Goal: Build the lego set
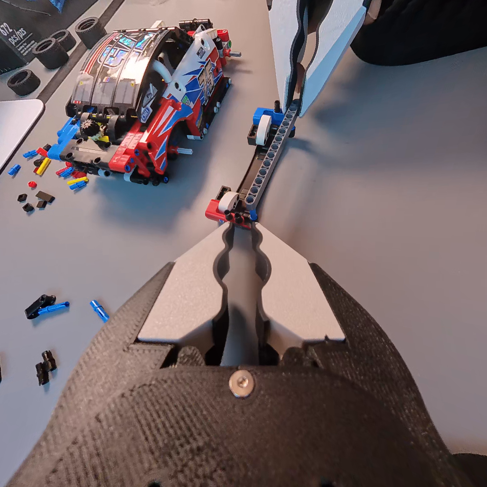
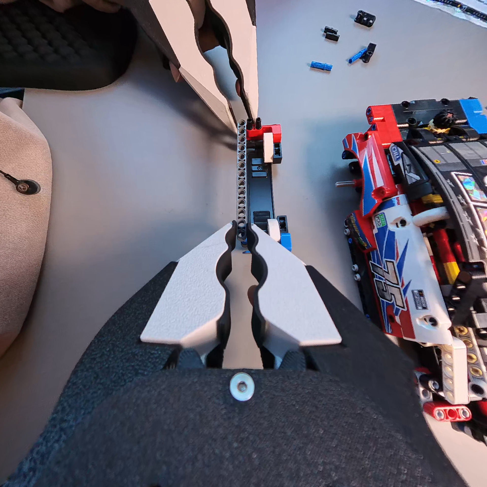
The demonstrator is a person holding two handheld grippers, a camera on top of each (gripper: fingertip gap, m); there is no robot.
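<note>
A long sub-assembly lies on the grey table between my grippers: a grey holed beam [image 1: 271, 155] beside a black panel [image 2: 261, 195], with a red piece [image 1: 214, 210] at one end and a blue piece [image 1: 259, 114] at the other. My left gripper [image 1: 241, 225] is shut on the red end with its black pins. My right gripper [image 2: 242, 233] is shut on the grey beam [image 2: 241, 179] at the blue end. Each gripper shows in the other's view, the right one [image 1: 295, 105] and the left one [image 2: 247, 118]. The part-built red, white and blue car [image 1: 147, 105] stands beside them.
Loose small pieces [image 1: 42, 168] lie by the car's nose. Several black tyres [image 1: 50, 52] sit by a dark box at the far left. A blue pin [image 1: 99, 311] and black connectors [image 1: 39, 308] lie near my left gripper. A person's beige sleeve [image 2: 21, 210] is at the left. Some 10 cm of space lies between my two pairs of fingers.
</note>
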